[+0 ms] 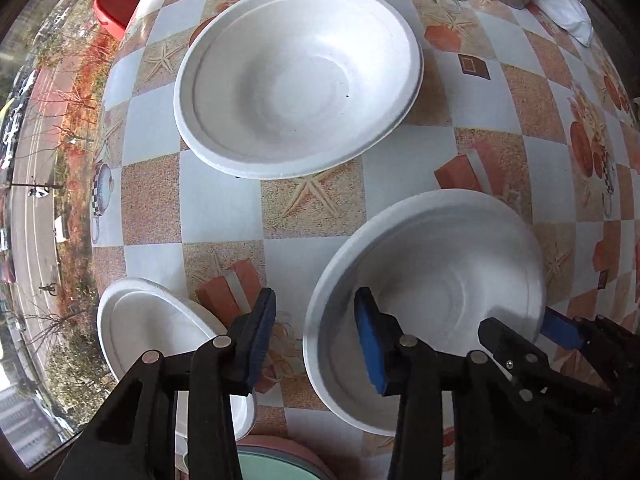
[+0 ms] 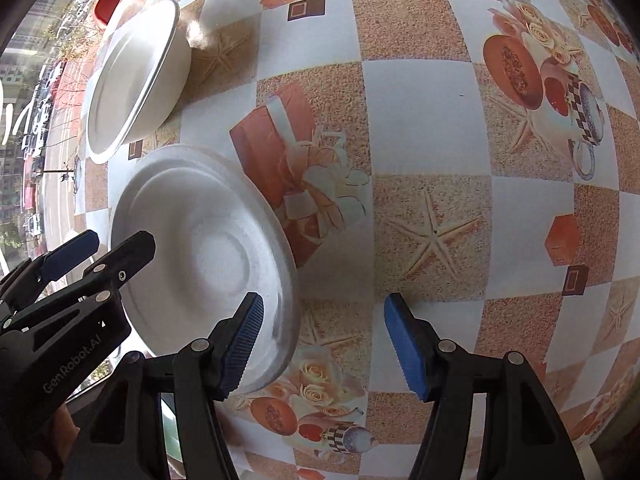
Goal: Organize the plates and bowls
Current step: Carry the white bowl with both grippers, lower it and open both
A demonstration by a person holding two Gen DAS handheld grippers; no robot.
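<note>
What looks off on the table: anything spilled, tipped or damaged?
Nothing stands out. The far bowl, near bowl and small bowl sit upright and empty on the tablecloth; no spills, no cracks. Only a tiny dark speck in the far bowl.

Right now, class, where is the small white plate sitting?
In the left wrist view, the small white plate sits at the lower left, near the table's window-side edge, left of the nearer white bowl and partly hidden behind the left hand-held gripper.
</note>
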